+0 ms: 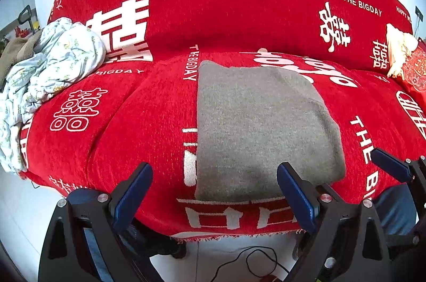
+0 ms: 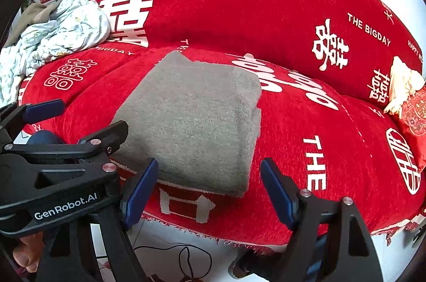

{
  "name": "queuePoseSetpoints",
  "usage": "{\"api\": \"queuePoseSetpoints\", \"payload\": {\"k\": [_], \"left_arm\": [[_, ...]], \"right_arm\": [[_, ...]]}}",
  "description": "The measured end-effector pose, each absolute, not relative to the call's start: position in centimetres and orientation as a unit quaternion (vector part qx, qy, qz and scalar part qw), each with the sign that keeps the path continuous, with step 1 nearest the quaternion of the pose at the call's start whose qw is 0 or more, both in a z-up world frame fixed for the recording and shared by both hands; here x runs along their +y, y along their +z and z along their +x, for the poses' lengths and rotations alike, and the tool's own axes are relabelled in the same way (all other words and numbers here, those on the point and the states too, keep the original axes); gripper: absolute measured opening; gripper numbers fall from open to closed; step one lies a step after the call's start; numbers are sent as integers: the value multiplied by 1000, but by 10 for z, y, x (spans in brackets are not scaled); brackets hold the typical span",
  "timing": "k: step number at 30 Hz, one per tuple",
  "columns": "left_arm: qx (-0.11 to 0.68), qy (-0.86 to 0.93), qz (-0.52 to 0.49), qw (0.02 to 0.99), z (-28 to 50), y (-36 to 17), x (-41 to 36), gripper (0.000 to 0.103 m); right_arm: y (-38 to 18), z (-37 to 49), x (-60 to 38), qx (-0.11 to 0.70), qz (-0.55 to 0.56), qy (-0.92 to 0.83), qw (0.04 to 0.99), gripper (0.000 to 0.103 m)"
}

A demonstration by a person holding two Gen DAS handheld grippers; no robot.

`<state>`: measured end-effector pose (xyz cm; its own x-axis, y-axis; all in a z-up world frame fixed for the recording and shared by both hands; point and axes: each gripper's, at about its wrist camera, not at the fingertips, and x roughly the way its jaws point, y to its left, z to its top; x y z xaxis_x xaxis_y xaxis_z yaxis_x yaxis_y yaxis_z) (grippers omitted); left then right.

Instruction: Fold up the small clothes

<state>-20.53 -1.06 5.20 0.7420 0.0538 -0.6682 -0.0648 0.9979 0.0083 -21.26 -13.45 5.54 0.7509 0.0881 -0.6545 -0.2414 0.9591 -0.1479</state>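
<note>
Garment: grey knit piece (image 1: 261, 127) lies flat on the red sofa cover (image 1: 149, 122), centre of the left wrist view, already a compact rectangle with layered edges along its right side. In the right wrist view it sits centre-left (image 2: 197, 119), near edge just short of the seat's front fringe.
Fold state: looks folded at least once, maybe more; thick doubled edge visible at the near right corner. Can't count the layers.
Left gripper (image 1: 214, 191): jaws spread wide, nothing between them, hovering at the seat's front edge with the right pad over the garment's near edge. Contact with the cloth: can't tell.
Right gripper (image 2: 209, 188): jaws also apart, empty, low centre of its view, just in front of the garment's near right corner.
Progress: my read is this item is done or one fold from done. Both tongs are released, which fits a finished fold.
Left to do: crumpled pale floral cloth (image 1: 50, 68) heaped at the upper left of the frame, with a brownish piece (image 1: 18, 50) behind it. If those count as small clothes, they're unfolded.
Other: cream tasselled item (image 2: 402, 84) and a red cushion (image 2: 415, 114) at the right edge; black cable (image 1: 255, 263) on the floor, bottom centre.
Risk: soft knit, a stray pad drag could open the top layer.
</note>
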Motion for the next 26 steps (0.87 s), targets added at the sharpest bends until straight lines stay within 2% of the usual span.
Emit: {"api": "queuePoseSetpoints", "payload": {"k": [9, 26], "left_arm": [[329, 44, 13, 943, -211, 57, -15, 95], [325, 39, 16, 945, -214, 60, -18, 95]], "right_arm": [[57, -214, -133, 332, -120, 84, 932, 81], [60, -215, -134, 329, -117, 85, 933, 81]]}}
